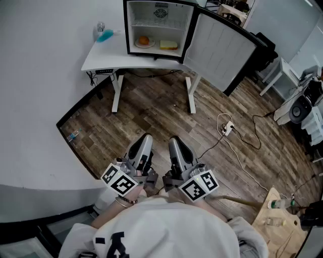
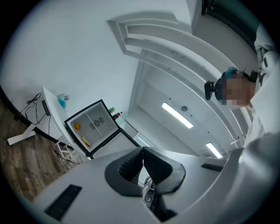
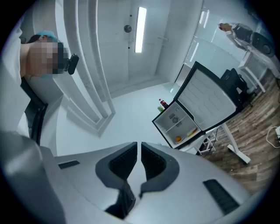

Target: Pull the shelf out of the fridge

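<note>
White, black-edged fridge point(image 1: 174, 15); white table point(image 1: 103, 58); brown wood-grain floor point(image 1: 161, 121); orange fruit point(image 1: 144, 40).

We list one small fridge point(image 1: 144, 12): black case, white inside, upright on a white desk point(image 1: 101, 60) against the wall, its door point(image 1: 219, 48) swung wide open to the right. We list one white wire shelf point(image 1: 151, 22): level, seated fully inside the upper compartment.

My head view looks steeply down from well back; both gripper views tilt upward; all three share the fridge point(image 1: 146, 12).
</note>
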Demonstrator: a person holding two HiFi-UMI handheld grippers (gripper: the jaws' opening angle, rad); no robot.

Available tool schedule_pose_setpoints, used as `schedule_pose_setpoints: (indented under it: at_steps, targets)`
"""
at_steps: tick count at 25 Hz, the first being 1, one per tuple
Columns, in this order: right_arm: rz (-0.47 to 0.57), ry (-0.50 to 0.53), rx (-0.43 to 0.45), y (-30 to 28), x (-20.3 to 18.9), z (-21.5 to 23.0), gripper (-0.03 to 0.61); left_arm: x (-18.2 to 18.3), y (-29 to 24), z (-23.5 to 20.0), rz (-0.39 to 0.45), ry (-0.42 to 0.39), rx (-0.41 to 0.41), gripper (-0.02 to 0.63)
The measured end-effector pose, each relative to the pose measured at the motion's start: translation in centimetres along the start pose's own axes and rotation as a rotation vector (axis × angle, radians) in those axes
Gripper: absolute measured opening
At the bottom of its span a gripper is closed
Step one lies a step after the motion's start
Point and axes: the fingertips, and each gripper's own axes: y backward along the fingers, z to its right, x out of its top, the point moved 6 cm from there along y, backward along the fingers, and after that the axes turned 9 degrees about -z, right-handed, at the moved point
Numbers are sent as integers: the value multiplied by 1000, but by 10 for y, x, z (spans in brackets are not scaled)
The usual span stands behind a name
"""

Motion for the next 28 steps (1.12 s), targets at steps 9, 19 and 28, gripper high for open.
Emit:
schedule_pose_setpoints:
  at_steps: [9, 19, 28]
  targets:
    - [-13, -10, -2, -1, -2, 4, 49, 0, 0, 0, 7, -5, 3, 9]
    - [17, -29, 40, 8, 8, 13, 49, -10, -12, 6, 5, -9, 5, 8]
    - [10, -25, 57, 31, 25, 39, 49, -33, -39, 27, 30, -22, -1, 8]
